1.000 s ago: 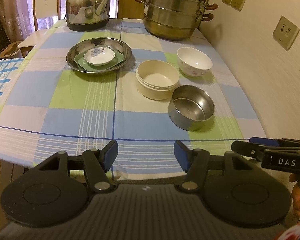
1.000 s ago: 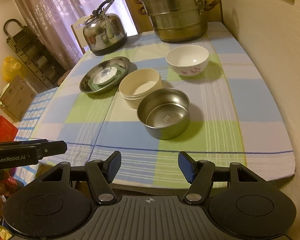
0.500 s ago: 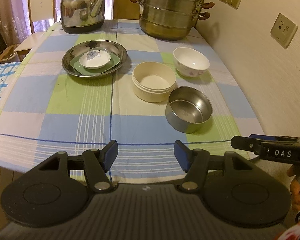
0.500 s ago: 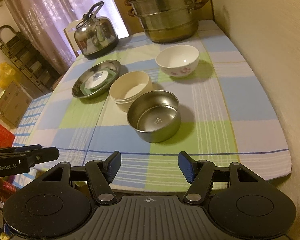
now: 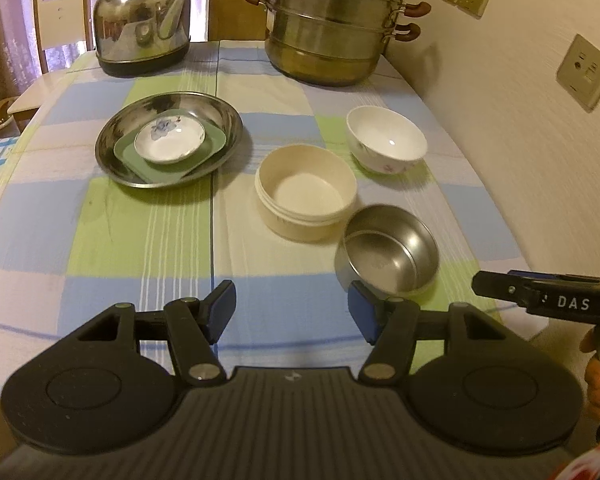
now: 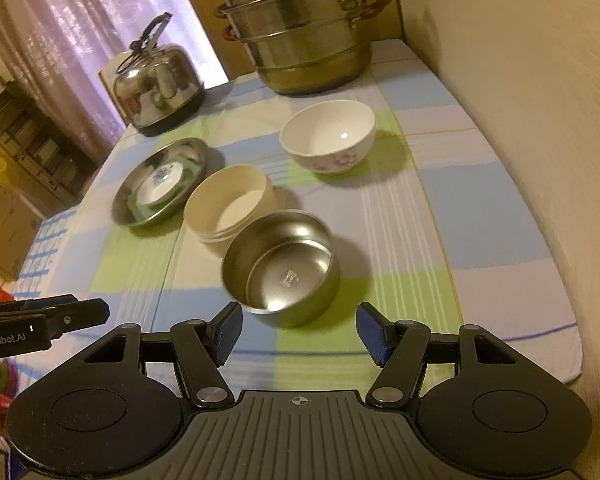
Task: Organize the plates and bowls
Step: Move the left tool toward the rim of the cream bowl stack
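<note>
While both claws stand about half open w/ nothing between pads, the left gripper [image 5: 292, 312] sits bottom centre and the right gripper [image 6: 298, 332] too. Just above: round steel bowl [image 6: 280, 270], touching cream plastic bowl [image 6: 230, 208]; white flowered ceramic bowl [image 6: 328, 136] further up, apart. Steel plate [image 5: 168, 144] holding green square dish [image 5: 212, 148] + small white saucer [image 5: 170, 142], centre left.

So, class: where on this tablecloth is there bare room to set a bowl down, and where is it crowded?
Free: the near-left cloth, in front of the steel plate, and the strip by the wall right of the white bowl. Crowded: the cream bowl and steel bowl sit tight together; kettle and steamer pot fill the far end.
</note>
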The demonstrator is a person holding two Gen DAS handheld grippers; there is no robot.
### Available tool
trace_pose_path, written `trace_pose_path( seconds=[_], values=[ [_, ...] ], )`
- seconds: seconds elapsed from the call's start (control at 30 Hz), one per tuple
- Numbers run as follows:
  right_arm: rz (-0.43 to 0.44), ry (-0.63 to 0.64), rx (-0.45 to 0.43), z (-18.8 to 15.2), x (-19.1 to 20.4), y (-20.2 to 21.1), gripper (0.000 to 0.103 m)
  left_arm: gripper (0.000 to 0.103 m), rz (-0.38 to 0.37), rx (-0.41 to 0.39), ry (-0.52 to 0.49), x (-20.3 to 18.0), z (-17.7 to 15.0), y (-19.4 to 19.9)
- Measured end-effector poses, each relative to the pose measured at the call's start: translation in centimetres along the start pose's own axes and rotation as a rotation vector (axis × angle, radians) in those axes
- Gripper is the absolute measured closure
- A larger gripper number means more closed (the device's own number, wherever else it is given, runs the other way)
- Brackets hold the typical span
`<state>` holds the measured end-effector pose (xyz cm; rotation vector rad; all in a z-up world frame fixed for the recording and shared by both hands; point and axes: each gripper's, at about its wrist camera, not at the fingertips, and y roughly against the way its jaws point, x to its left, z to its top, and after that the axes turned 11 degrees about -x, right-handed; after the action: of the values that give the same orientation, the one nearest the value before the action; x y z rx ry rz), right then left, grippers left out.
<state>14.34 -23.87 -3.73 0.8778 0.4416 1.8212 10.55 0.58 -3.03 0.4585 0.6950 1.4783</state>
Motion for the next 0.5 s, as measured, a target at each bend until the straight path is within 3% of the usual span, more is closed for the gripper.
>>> trace_pose_path(
  seconds=[0.5],
  values=[
    [-0.03,-0.026,-0.008,2.9,0.2,-6.4,0.04,0.046,-0.008,0.041,-0.003,3.9,3.4,-7.2]
  ],
)
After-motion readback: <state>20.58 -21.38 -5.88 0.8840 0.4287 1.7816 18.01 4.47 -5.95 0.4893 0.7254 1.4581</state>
